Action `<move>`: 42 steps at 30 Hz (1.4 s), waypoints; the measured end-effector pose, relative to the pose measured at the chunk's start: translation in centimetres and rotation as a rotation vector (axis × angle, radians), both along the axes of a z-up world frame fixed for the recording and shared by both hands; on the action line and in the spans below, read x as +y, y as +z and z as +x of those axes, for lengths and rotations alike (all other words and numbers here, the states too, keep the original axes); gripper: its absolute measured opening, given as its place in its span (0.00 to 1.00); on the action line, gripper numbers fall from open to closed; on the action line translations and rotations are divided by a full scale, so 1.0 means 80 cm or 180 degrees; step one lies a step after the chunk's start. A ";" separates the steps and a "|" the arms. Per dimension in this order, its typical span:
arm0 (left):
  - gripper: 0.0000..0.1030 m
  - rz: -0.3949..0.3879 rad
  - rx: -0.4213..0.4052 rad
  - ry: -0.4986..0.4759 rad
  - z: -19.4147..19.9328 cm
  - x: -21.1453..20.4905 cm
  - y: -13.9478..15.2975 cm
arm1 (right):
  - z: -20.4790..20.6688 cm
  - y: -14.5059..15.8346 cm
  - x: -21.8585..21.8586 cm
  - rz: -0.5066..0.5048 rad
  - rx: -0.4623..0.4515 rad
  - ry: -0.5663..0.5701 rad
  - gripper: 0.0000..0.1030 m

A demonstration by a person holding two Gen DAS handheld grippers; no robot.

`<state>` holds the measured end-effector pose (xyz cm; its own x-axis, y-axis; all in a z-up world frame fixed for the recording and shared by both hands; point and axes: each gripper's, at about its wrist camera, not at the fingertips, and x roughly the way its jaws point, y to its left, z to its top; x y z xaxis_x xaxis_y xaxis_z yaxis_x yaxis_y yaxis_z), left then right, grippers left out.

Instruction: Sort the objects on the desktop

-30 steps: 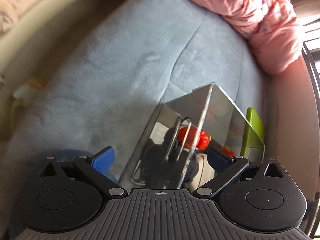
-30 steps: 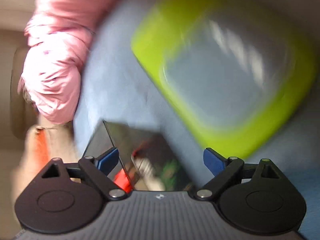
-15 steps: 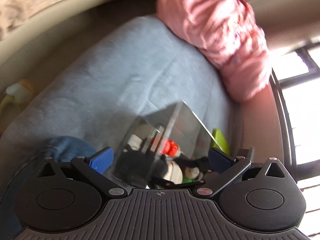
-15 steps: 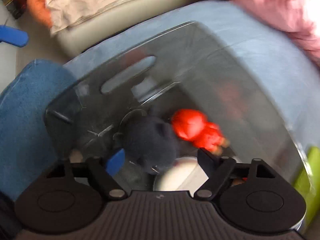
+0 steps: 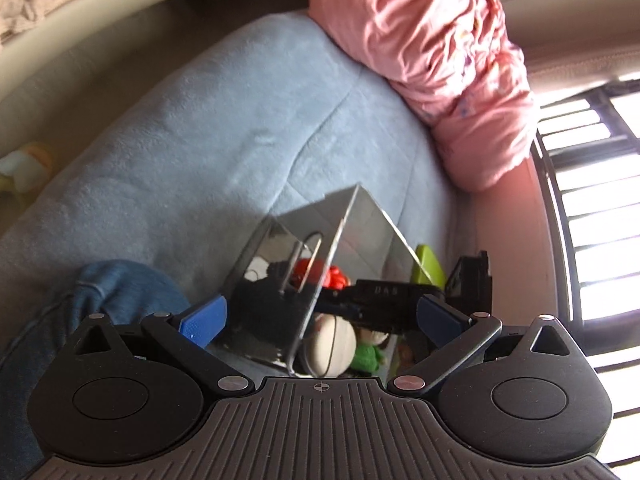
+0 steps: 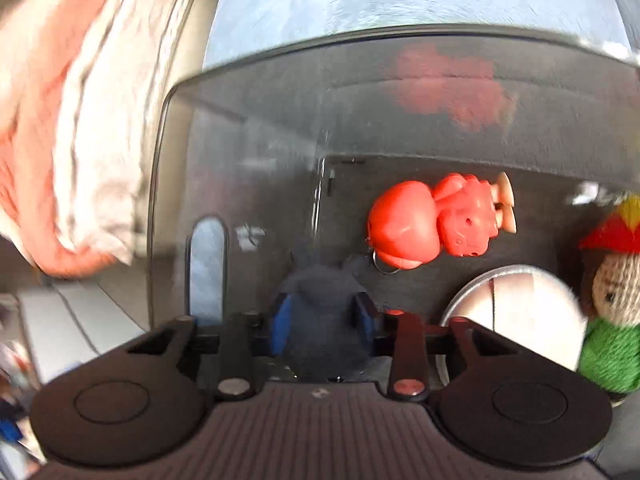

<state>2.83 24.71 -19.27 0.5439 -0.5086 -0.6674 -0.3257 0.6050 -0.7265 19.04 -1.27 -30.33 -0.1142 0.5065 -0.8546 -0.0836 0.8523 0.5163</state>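
A smoky clear plastic box (image 5: 344,240) (image 6: 248,140) sits on a light blue cushion (image 5: 200,120). Inside lie a red toy figure (image 6: 436,220) (image 5: 320,274), a round white tin (image 6: 516,312) (image 5: 330,344), a knitted doll in green (image 6: 612,320) (image 5: 370,350) and a dark grey plush toy (image 6: 320,320) (image 5: 260,308). My right gripper (image 6: 320,324) reaches into the box and is shut on the dark plush toy. It shows in the left wrist view (image 5: 384,308) as a black bar over the box. My left gripper (image 5: 320,316) is open, held just before the box's near corner.
A pink bundle of cloth (image 5: 432,52) lies at the cushion's far right. A lime green lid (image 5: 430,266) pokes out behind the box. Blue denim (image 5: 120,292) is at the near left. A window grille (image 5: 592,200) is on the right. Pale orange cloth (image 6: 60,120) hangs left.
My right gripper has gone down into the box and closed on the dark plush toy. The left gripper has shifted slightly, still open by the box.
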 end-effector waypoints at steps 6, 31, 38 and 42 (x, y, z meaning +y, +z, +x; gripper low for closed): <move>1.00 0.0052 0.0026 -0.0268 0.014 -0.034 0.012 | 0.004 0.008 -0.048 0.0232 -0.0099 -0.0472 0.68; 1.00 0.3414 0.0433 -0.3076 0.191 -0.398 -0.126 | -0.180 0.153 -0.354 0.1344 -0.1539 -0.2304 0.84; 0.98 0.3577 0.0390 -0.2937 0.213 -0.398 -0.139 | -0.175 0.114 -0.358 0.1431 -0.1379 -0.2405 0.86; 0.48 0.3689 0.0478 -0.2861 0.211 -0.381 -0.140 | -0.171 0.104 -0.352 0.1448 -0.1297 -0.2367 0.86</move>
